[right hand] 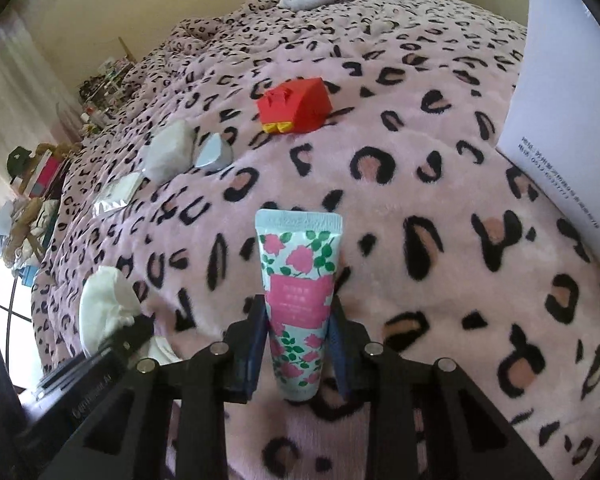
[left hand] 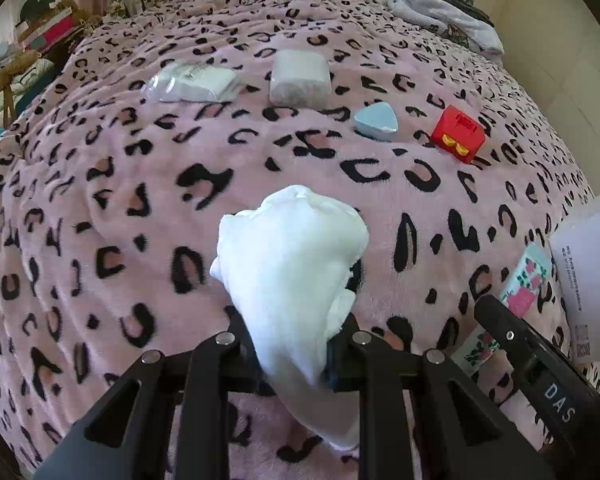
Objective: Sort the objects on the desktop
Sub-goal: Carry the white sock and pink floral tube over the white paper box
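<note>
Grippers came nearest, each loaded. The left gripper (left hand: 290,344) had its jaws pinched on a white cloth (left hand: 292,256), which bulged up over a pink leopard blanket (left hand: 100,200). The right gripper (right hand: 300,344) had its jaws pinched on a rose-printed tube (right hand: 298,276), crimped end pointing to 12 o'clock.

Beyond the cloth, in the left view, four things lay in a loose row: a red box (left hand: 458,134) at 1 o'clock, a blue triangular case (left hand: 376,121) just left of it, a white pack (left hand: 300,77) at 12 o'clock, and a clear-wrapped packet (left hand: 196,84) at 11 o'clock. A white paper sheet (right hand: 560,100) stood at 2 o'clock in the right view.

Sorting looked midway: two items were lifted, neither set down, four more waited. Open blanket lay between the grippers and the row. The bed edge fell away at 9 o'clock, toward clutter; a grey garment (left hand: 444,12) marked the far edge.
</note>
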`<act>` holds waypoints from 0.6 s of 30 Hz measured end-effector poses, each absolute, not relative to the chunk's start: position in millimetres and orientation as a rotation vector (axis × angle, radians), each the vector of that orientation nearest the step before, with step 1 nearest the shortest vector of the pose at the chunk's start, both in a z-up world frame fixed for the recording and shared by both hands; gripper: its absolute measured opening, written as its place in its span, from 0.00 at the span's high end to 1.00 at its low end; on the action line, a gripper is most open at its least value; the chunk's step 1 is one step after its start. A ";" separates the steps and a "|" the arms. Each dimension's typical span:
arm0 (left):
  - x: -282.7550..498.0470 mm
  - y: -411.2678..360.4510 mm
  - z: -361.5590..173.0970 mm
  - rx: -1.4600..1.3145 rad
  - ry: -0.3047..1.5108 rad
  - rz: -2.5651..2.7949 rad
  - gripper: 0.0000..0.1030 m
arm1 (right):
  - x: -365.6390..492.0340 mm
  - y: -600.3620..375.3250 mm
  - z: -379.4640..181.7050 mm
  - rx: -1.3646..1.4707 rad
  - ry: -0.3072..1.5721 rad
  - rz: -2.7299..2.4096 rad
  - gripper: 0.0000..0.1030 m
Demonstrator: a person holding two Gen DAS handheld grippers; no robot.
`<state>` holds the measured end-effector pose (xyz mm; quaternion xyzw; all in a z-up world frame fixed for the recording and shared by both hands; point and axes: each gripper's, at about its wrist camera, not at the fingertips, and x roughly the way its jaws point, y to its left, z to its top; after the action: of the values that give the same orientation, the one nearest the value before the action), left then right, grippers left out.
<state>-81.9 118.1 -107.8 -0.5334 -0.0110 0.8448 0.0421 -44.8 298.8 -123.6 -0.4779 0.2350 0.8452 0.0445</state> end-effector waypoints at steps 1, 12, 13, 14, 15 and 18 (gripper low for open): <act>-79.1 116.2 -105.0 -1.630 -0.032 2.585 0.78 | -42.0 297.8 -121.3 -1.460 0.712 2.589 0.72; -45.0 115.3 -71.5 -1.577 0.033 2.582 0.78 | -4.8 294.3 -90.2 -1.412 0.688 2.667 0.77; -42.2 116.5 -67.0 -1.570 0.042 2.581 0.78 | -0.2 294.5 -84.4 -1.401 0.685 2.678 0.77; -38.3 118.0 -60.9 -1.555 0.045 2.580 0.78 | 3.1 293.9 -79.7 -1.394 0.680 2.686 0.77; -35.5 118.9 -57.3 -1.547 0.043 2.580 0.78 | 6.8 294.3 -75.7 -1.385 0.674 2.694 0.77; -27.8 123.4 -46.4 -1.525 0.058 2.581 0.78 | 15.4 295.2 -68.0 -1.379 0.647 2.711 0.77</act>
<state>-27.8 123.4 -46.4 -0.5073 0.0194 0.8586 0.0714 15.4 295.2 -68.0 -0.4434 0.2081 0.8717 0.0162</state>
